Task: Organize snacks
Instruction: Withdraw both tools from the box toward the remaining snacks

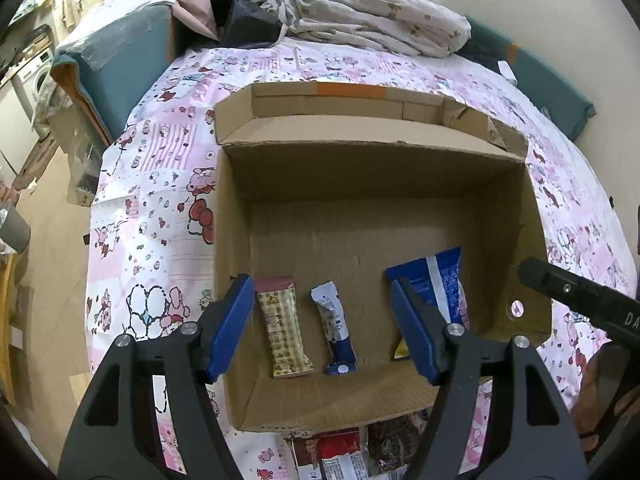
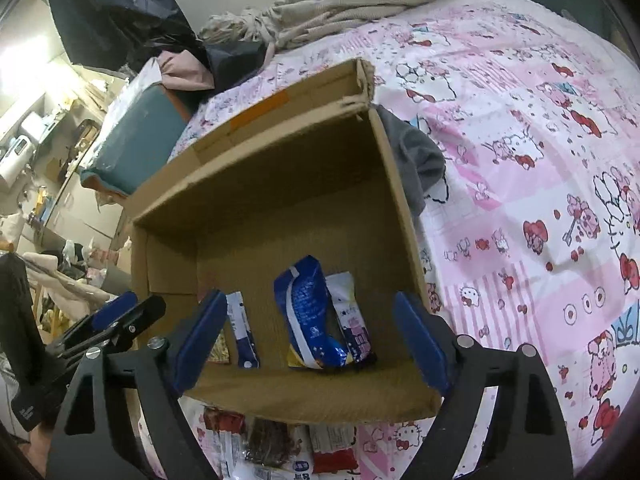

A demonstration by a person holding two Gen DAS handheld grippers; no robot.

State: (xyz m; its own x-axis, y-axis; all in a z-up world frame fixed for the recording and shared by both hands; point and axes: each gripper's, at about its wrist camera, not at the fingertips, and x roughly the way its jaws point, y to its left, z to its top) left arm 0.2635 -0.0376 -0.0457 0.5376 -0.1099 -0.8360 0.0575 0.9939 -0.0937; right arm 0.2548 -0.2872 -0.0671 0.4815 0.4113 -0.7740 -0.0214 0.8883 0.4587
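Note:
An open cardboard box (image 1: 380, 184) lies on the bed and holds snacks along its near wall: a beige patterned bar (image 1: 283, 328), a slim blue-and-white bar (image 1: 335, 330) and a blue pouch (image 1: 442, 284). My left gripper (image 1: 322, 328) is open and empty above the box's near left part. In the right wrist view my right gripper (image 2: 310, 340) is open and empty above the near edge of the box (image 2: 280, 184), over the blue pouch (image 2: 308, 312), a white-and-purple packet (image 2: 352, 320) and the slim bar (image 2: 242, 328). More snack packets (image 1: 344, 452) lie outside, in front of the box.
The bed has a pink cartoon-print sheet (image 2: 520, 160). A crumpled blanket (image 1: 380, 16) and dark clothes (image 1: 240, 16) are piled at its far end. A grey cloth (image 2: 416, 160) lies by the box's right wall. A cluttered room is to the left.

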